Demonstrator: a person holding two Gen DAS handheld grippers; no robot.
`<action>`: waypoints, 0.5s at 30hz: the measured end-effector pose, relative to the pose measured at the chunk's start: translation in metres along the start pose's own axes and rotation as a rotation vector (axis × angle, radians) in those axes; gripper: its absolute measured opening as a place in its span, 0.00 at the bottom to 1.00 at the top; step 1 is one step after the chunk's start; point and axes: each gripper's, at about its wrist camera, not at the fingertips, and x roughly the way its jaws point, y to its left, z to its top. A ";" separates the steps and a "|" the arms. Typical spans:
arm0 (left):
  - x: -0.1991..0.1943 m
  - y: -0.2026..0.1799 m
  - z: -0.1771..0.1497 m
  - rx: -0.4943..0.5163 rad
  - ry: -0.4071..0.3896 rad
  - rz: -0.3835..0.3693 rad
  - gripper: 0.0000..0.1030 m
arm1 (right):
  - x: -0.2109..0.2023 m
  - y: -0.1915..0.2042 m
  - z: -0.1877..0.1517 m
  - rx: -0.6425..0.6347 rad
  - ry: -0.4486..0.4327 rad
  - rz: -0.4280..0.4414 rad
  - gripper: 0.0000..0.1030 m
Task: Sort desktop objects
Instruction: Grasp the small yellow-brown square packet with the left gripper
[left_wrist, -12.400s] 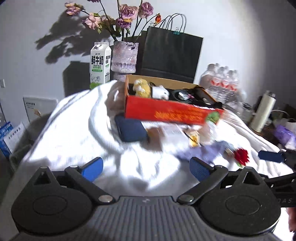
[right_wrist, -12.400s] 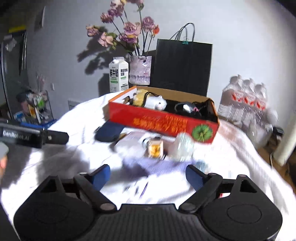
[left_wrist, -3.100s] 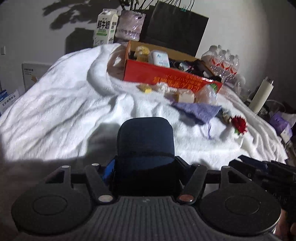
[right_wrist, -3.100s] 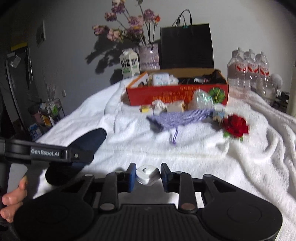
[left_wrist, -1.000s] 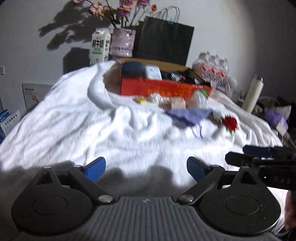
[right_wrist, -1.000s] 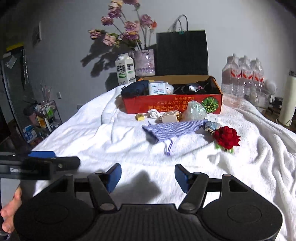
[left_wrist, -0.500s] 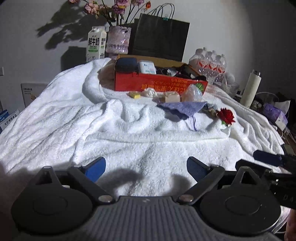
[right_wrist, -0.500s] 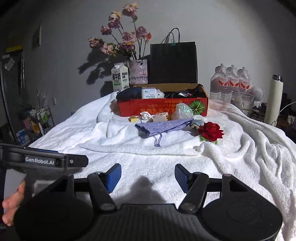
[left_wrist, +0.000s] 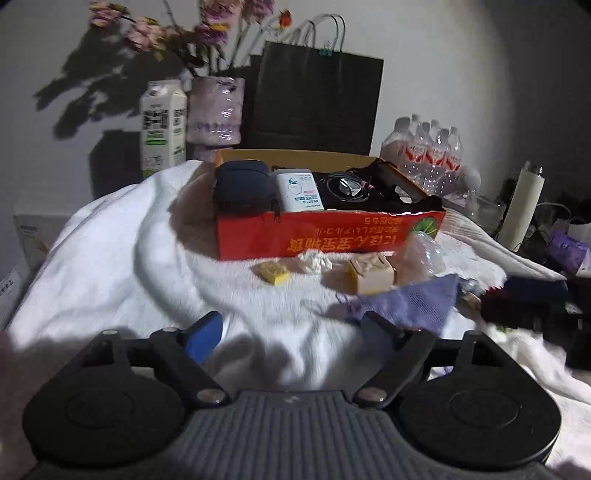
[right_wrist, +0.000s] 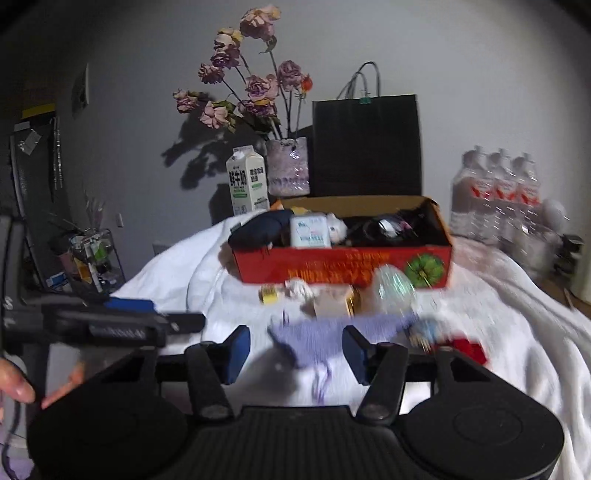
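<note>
While both grippers point toward the far end of the white towel (left_wrist: 110, 258), neither has anything between its pads. The left gripper (left_wrist: 291, 328) stands wide, its jaws having just been closing a little, with only bare towel in the gap; the right gripper (right_wrist: 295, 349) stands about half open, its jaws likewise having just been closing, and the purple knitted pouch (right_wrist: 325, 339) lies on the towel just beyond its fingertips, seen through the gap but not pressed by either pad. From the left gripper that same pouch lies ahead and to the right, just past its right finger. Farther ahead of both grippers sits the red cardboard box (left_wrist: 325, 236), open on top, and in it a dark blue case (left_wrist: 243, 190) at the left end, a white pack (left_wrist: 299, 190) beside it, and a tangle of black cables (left_wrist: 347, 188) toward the right end. Between the grippers and the box a row of small things lies along the box's near wall: a small yellow block (left_wrist: 273, 273), a crumpled white bit (left_wrist: 316, 260), a tan little box (left_wrist: 371, 273) and a clear plastic bag (right_wrist: 393, 291). To the right of the right gripper, close by, a red flower (right_wrist: 469, 349) lies on the towel, blurred. Behind the box stand a milk carton (right_wrist: 247, 184), a vase of flowers (right_wrist: 288, 171) and a black paper bag (right_wrist: 365, 144), and well to the right a cluster of water bottles (right_wrist: 498, 192). In the right wrist view the person's hand (right_wrist: 18, 384) shows at the left edge, holding the left gripper's handle.
</note>
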 end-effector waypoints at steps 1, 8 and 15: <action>0.018 0.003 0.008 0.010 0.019 0.001 0.78 | 0.021 -0.007 0.013 0.014 0.018 0.024 0.50; 0.109 0.027 0.032 0.004 0.125 -0.011 0.64 | 0.168 -0.025 0.060 -0.004 0.228 0.043 0.42; 0.147 0.026 0.037 0.038 0.177 -0.004 0.62 | 0.235 -0.026 0.044 0.023 0.379 0.070 0.35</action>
